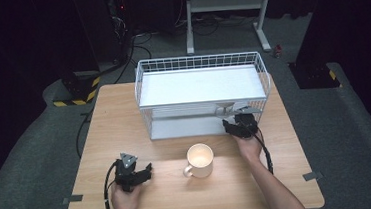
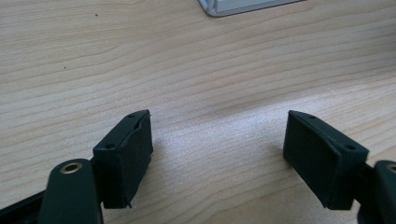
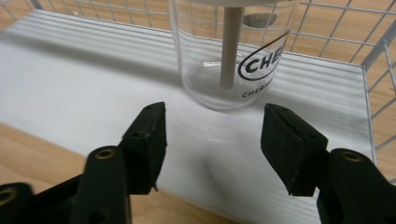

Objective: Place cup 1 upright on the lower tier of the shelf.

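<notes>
Right gripper [image 3: 212, 140] stands open, gripping nothing; the clear glass [image 3: 233, 51] sits just beyond its tips on the wire rack's lower shelf [image 3: 93, 79]. Its hand reaches level into the rack.

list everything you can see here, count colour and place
table: 1, light wood, centre
rack: 1, white wire, two shelves, far half of table
glass: 1, clear with black lettering, a pale stick inside, on the rack's lower shelf
mug: 1, cream, near middle of table
frame: 1, white metal, on the floor beyond the table
left gripper: 1, black, open over bare wood
right gripper: 1, black, open, just short of the glass
forearms: 2, bottom edge
</notes>
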{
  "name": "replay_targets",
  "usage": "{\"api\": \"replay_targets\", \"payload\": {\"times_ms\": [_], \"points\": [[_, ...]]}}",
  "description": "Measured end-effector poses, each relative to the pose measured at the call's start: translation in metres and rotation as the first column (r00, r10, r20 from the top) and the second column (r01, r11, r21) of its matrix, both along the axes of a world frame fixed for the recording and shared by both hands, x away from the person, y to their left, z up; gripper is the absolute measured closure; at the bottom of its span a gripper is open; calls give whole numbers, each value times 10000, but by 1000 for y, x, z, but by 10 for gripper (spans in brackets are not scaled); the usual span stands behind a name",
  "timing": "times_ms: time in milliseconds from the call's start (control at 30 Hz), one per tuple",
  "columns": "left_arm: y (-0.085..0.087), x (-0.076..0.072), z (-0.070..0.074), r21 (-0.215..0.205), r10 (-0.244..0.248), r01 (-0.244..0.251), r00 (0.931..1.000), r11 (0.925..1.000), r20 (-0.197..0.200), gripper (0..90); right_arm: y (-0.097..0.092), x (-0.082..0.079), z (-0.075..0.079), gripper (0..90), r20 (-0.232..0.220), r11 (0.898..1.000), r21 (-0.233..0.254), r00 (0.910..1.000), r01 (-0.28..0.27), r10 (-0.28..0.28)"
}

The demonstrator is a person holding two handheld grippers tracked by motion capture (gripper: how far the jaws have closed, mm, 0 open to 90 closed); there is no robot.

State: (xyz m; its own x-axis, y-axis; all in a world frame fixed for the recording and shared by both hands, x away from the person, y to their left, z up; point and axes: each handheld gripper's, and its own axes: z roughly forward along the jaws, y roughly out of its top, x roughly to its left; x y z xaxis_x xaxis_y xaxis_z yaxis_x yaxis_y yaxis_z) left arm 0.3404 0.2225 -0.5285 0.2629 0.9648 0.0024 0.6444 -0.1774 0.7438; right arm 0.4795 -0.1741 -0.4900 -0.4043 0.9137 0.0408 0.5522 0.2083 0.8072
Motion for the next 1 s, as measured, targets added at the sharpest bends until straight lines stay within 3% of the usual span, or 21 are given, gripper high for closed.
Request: {"api": "replay_targets", "payload": {"times_ms": [267,1000], "points": [[0,0,0,5,-4,4,10000,10000,-3,241,-8,-19,8,373,14,9985,478,9996,-265,264],[0,0,0,11,-19,19,10000,10000,-15,241,-32,-48,28,363,774,9930,951,9950,-707,634]]}}
